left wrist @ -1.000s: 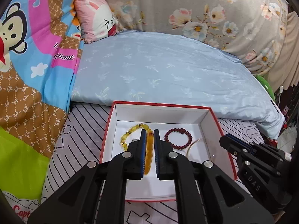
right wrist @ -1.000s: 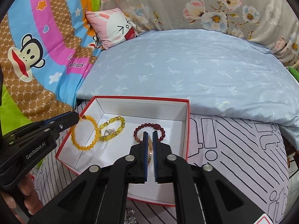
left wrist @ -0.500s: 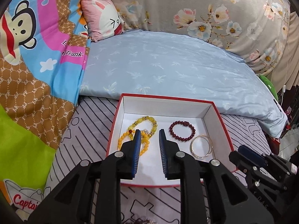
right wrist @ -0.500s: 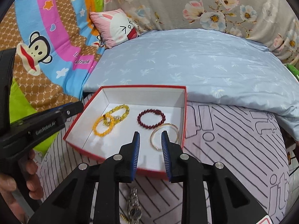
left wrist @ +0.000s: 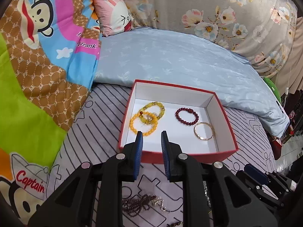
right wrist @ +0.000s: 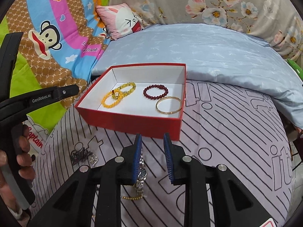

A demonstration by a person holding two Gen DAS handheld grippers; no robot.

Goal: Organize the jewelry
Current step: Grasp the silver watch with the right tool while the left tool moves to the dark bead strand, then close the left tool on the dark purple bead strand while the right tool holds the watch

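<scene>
A red box point(left wrist: 176, 154) with a white inside sits on the striped bedsheet. In it lie an orange bead bracelet point(left wrist: 132, 125), a pale yellow bead bracelet point(left wrist: 162, 109), a dark red bead bracelet point(left wrist: 189, 110) and a gold bangle point(left wrist: 195, 132). My left gripper point(left wrist: 151, 134) hovers over the box's near edge, open and empty. My right gripper point(right wrist: 152, 137) is open and empty just in front of the box point(right wrist: 132, 124), above a silver watch point(right wrist: 141, 176). The bangle point(right wrist: 168, 113) lies in the box's near right corner.
On the sheet in front of the box lie a dark chain pile point(right wrist: 83, 156) and a thin gold chain point(right wrist: 132, 197). A hand point(right wrist: 24, 158) holds the left gripper's handle. A blue quilt point(left wrist: 180, 62) rises behind the box; a cartoon blanket point(left wrist: 37, 75) covers the left.
Both grippers opened and pulled back from the box. The left let go of the orange bracelet and the right let go of the gold bangle; both now lie in the box.
</scene>
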